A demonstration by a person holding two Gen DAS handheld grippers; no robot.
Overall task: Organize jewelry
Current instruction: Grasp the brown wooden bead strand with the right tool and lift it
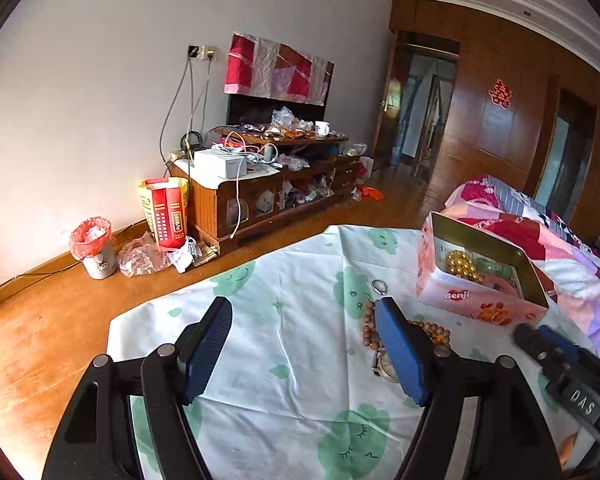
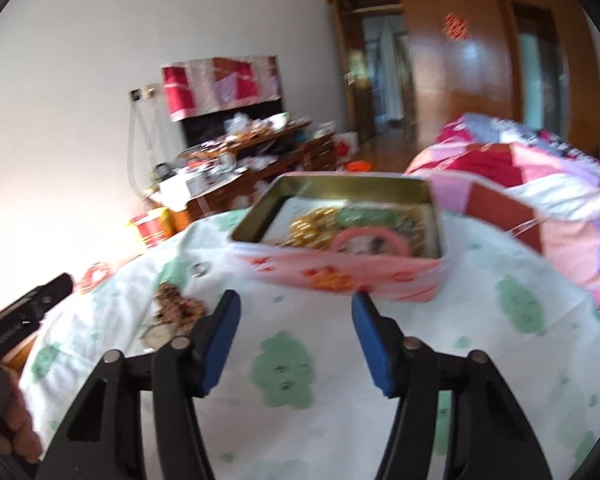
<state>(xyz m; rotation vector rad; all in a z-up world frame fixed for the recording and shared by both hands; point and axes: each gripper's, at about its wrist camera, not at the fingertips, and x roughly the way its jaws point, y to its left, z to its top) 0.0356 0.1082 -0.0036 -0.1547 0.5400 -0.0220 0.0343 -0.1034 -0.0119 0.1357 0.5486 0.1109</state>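
Note:
A pink tin box [image 1: 480, 300] stands open on the white cloth with green clouds [image 1: 292, 280]; it holds gold beads [image 1: 462, 264], a green bracelet and a pink ring-shaped piece [image 2: 370, 242]. A brown bead bracelet [image 1: 370, 326], a small silver ring [image 1: 379, 286] and a watch [image 1: 384, 364] lie on the cloth left of the box. My left gripper [image 1: 304, 316] is open and empty, its right finger over the beads. My right gripper [image 2: 296, 308] is open and empty, just in front of the tin box [image 2: 340, 276]. The right wrist view is blurred.
A folded pink and red quilt [image 1: 540, 240] lies right of the box. Beyond the cloth's edge is a wooden floor with a cluttered TV cabinet [image 1: 268, 184], a bin [image 1: 94, 246] and bags. The right gripper's body [image 1: 572, 376] sits at the right.

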